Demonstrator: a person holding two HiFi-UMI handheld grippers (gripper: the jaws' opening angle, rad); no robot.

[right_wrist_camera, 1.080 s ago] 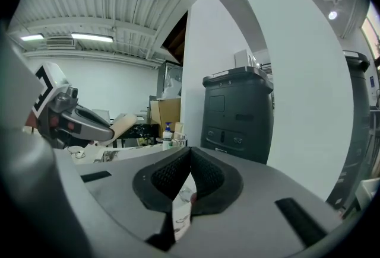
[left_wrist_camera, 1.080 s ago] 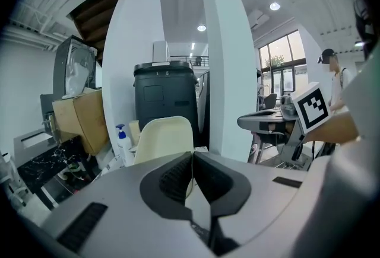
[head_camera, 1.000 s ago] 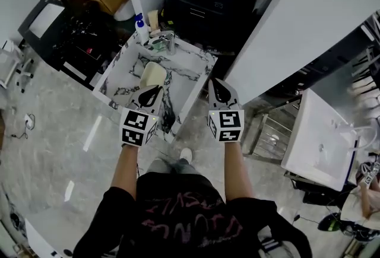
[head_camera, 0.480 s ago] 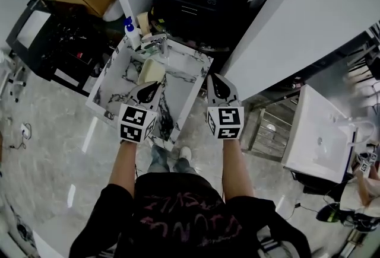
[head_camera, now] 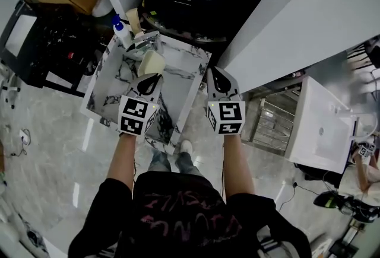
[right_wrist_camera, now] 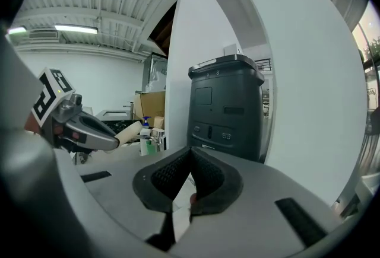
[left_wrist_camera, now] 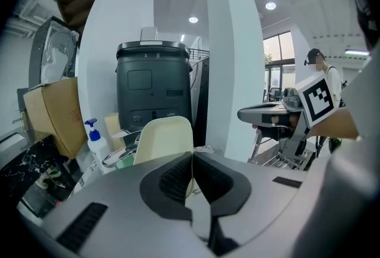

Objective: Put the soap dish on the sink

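Holding left gripper [head_camera: 151, 78] over sink [head_camera: 181, 88], clamped on soap dish [head_camera: 152, 63]; right gripper [head_camera: 215, 73] beside sink's right rim, pinched shut, empty. Dish's lower edge hidden.

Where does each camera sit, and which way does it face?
Head view: on the head, facing steeply down onto the sink; shows forearms, left gripper, right gripper.
Left gripper view: on the left gripper, facing the dark cabinet; jaws shut on the soap dish.
Right gripper view: on the right gripper, facing that cabinet; jaws shut, empty.
Both gripper views share the cabinet and pump bottle.
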